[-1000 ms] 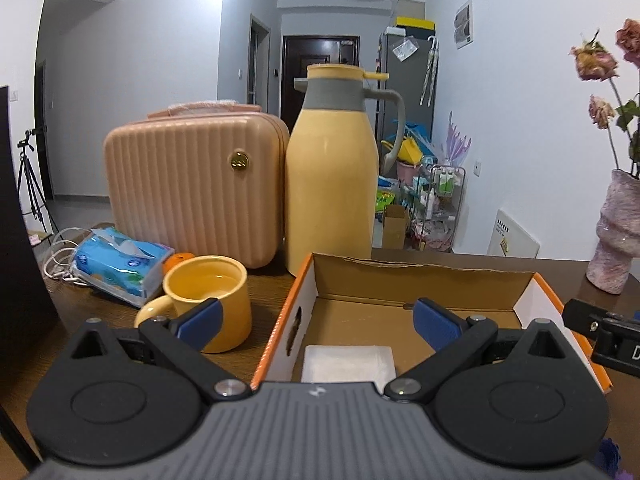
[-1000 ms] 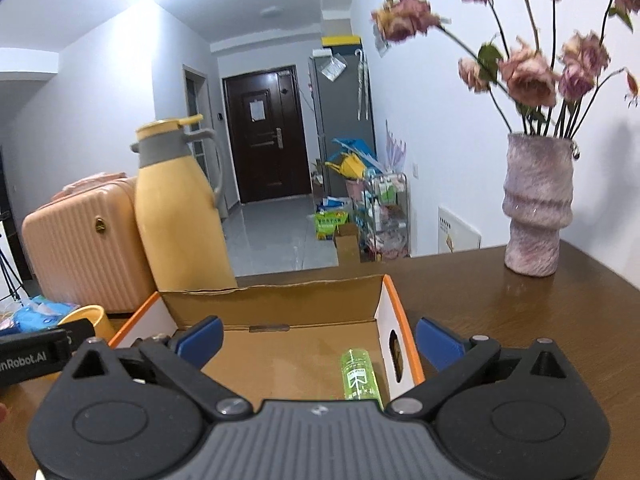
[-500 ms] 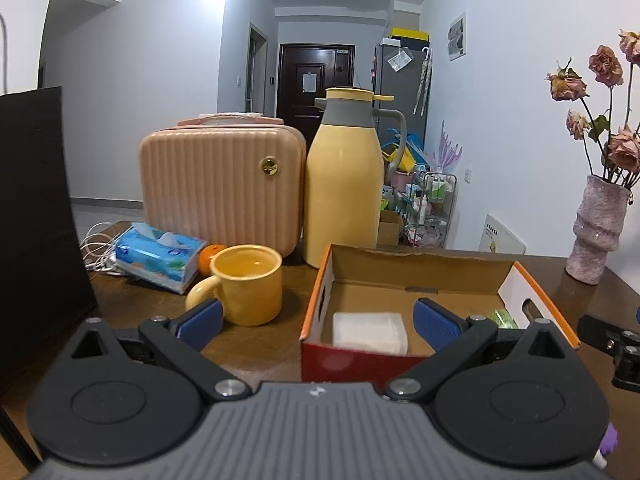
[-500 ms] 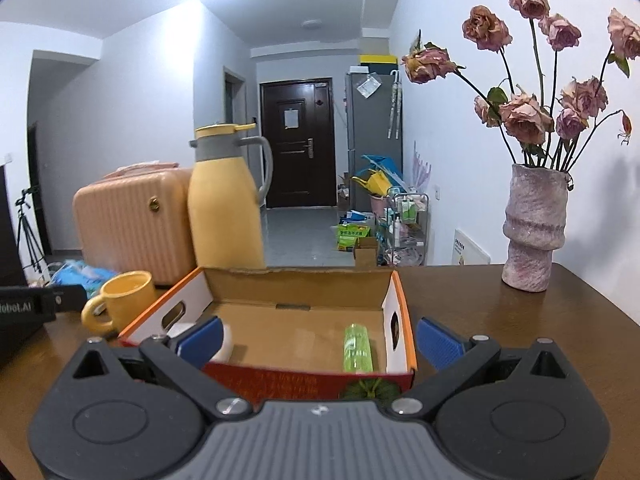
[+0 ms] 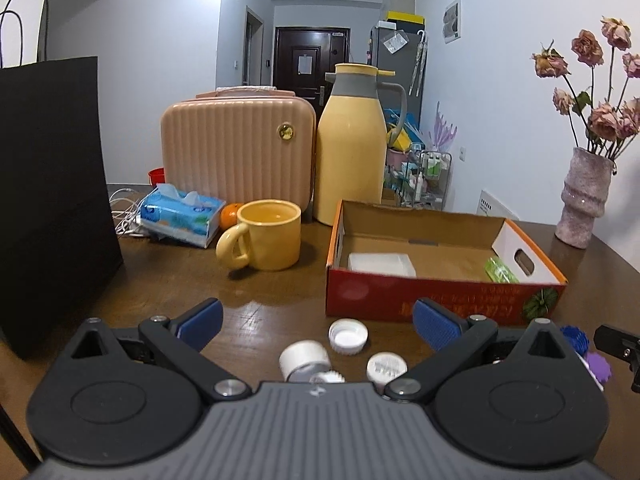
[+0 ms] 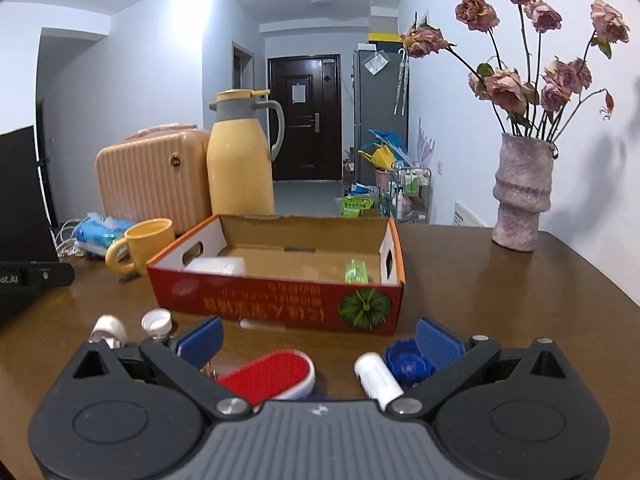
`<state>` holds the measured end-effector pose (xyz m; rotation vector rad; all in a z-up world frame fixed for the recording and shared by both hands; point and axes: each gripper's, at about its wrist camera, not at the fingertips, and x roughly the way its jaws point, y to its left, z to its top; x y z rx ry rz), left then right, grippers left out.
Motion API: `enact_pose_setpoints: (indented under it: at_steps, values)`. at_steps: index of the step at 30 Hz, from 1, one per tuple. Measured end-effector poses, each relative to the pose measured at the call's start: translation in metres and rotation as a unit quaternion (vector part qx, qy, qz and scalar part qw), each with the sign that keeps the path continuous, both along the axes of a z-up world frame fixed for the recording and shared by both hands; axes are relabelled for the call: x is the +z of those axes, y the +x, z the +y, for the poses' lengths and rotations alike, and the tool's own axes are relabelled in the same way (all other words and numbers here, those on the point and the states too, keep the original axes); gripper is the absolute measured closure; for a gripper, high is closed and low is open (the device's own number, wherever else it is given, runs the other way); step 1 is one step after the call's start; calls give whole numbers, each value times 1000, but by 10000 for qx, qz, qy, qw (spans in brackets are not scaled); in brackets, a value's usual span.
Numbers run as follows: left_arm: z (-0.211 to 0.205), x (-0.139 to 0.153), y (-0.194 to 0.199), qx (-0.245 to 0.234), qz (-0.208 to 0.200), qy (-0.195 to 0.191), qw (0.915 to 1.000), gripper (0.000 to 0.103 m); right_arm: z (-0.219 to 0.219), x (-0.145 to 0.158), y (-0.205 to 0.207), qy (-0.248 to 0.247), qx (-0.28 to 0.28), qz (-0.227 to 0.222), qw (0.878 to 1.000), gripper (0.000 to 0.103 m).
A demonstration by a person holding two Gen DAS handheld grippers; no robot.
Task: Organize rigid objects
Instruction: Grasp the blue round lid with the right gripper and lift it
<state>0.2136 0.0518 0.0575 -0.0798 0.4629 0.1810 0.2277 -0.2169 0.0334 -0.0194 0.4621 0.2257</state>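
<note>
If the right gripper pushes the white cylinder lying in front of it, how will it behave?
The white cylinder lies on its side on the smooth table, so it will probably roll sideways rather than slide. It looks small and plastic, likely light and stiff. The blue cap beside it may stop it.

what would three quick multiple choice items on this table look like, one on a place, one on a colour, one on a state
1. Where does the green bottle lie?
A. inside the cardboard box, at its right end
B. on the table beside the vase
C. inside the mug

2. What colour is the mug?
A. blue
B. yellow
C. white

3. How does the left hand-held gripper stand?
A. shut on a cap
B. shut on the mug
C. open, holding nothing

Answers:
1 A, it lies against the box's right wall.
2 B, yellow like the jug behind it.
3 C, the fingers are spread apart, with the white caps lying free on the table.
</note>
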Motion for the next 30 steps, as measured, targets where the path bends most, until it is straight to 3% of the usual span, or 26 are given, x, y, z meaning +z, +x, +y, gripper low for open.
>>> enact_pose_setpoints:
  at_steps: [18,30]
  values:
    - [8,-40,-53,-225,453,-103,9987,0,-14,-36,-52,-228,-55,458,9987,0]
    - [7,-51,-57,-383,569,-127,9976,0,-10,-49,-36,-243,54,606,9978,2]
